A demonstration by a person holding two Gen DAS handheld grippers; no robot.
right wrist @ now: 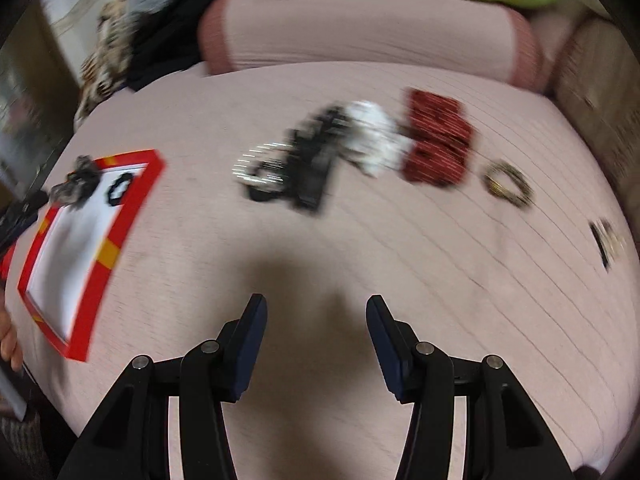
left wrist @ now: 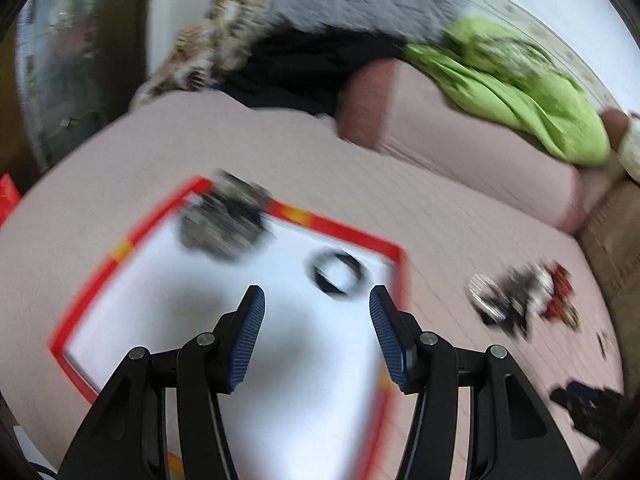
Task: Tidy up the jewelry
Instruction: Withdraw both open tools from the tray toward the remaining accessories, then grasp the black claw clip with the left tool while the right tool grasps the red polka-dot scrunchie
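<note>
Both my grippers, left [left wrist: 317, 300] and right [right wrist: 316, 306], gape wide and empty; a black ring bracelet [left wrist: 335, 276] sits in the red-rimmed white tray [left wrist: 348, 234].

The bed cover [right wrist: 360, 264] is seen as matt pink cloth, ribbed with fine lines. The tray [left wrist: 340, 230] is shown with a smooth white floor and a red rim that looks like card or plastic; which one cannot be told. The left gripper [left wrist: 317, 300] is fitted with finely ribbed blue pads [left wrist: 250, 340] on matt black plastic arms. The silver bangles [right wrist: 260, 164] are rendered as shiny metal. The green cloth [left wrist: 520, 84] is seen soft and crumpled.
</note>
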